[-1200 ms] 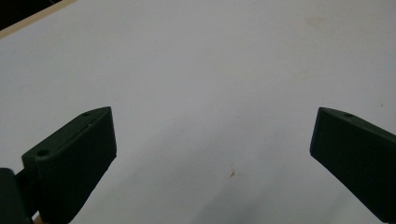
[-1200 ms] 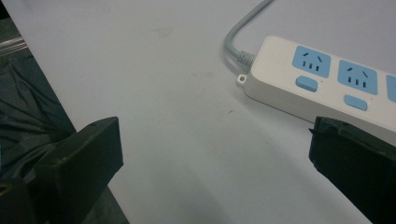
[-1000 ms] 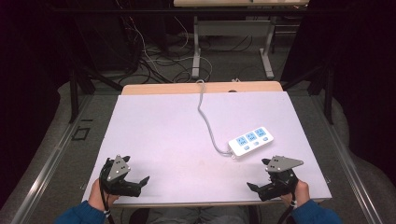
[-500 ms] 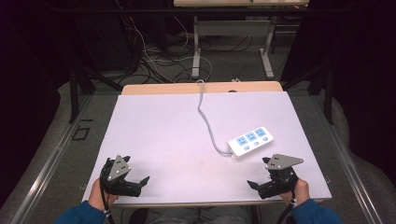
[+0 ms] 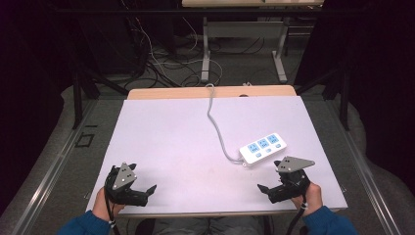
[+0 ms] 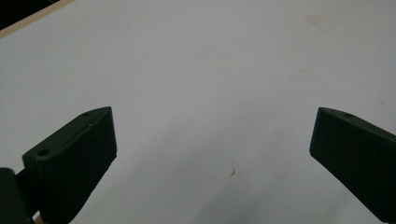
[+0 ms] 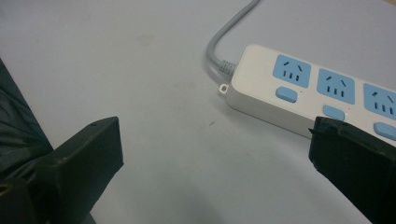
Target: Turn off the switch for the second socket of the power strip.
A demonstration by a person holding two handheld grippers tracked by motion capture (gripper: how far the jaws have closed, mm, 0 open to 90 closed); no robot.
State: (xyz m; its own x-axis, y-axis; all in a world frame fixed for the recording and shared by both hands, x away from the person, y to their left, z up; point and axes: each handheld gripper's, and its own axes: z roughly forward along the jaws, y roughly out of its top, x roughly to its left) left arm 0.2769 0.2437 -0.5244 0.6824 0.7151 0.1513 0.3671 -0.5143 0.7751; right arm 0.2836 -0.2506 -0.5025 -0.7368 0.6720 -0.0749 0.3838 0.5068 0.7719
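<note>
You hold two grippers, one in each hand, and there is one power strip point(image 5: 263, 147) on the table point(image 5: 176, 142), with one grey cable point(image 5: 215, 125) trailing from it. Your left gripper point(image 5: 147, 192) sits at about 7 o'clock on the white sheet, near the front edge; in the left gripper view its two black jaws stand wide apart with nothing between them, just bare matte white surface with one tiny reddish speck point(image 6: 232, 172). Your right gripper point(image 5: 265, 189) sits at about 5 o'clock, also spread wide and holding nothing. The power strip lies flat just beyond it, at roughly 4 o'clock on the table, close to the gripper but not touching it. The strip is a smooth white plastic bar with rounded corners; you can count three pale blue socket faces point(image 7: 292, 71) in a row, each with a small blue oval switch point(image 7: 286, 94) beside it, and a little white eyelet at the cable end. The round, rubbery-looking cable snakes up toward 12 o'clock and drops over the far wooden edge. Each gripper carries one grey three-cornered plate point(image 5: 293, 164) on top, and the jaw pads look ribbed and dull.
</note>
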